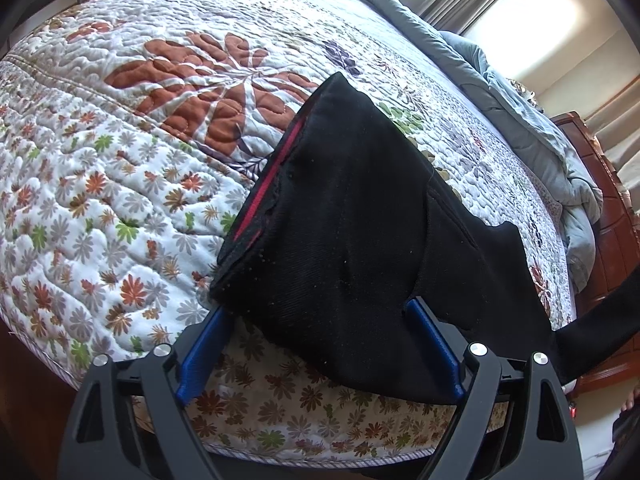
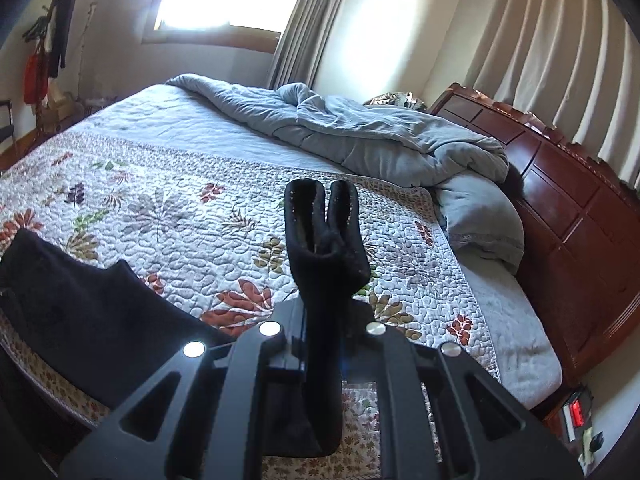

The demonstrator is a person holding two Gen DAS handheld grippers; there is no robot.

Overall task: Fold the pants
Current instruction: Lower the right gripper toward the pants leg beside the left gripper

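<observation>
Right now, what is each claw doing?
Left gripper: open, pants draped across its fingers, not pinched.
Right gripper: shut on the pants' bunched cloth.

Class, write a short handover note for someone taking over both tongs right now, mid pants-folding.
Left tongs: open, blue fingers either side of the waist end of the black pants, not clamped.
Right tongs: shut on the pants' bunched leg ends, held up above the bed.
Pants lie partly on the floral quilt near the bed's edge.
Done: one end picked up.
Left: grip the waist, then fold and flatten.
</observation>
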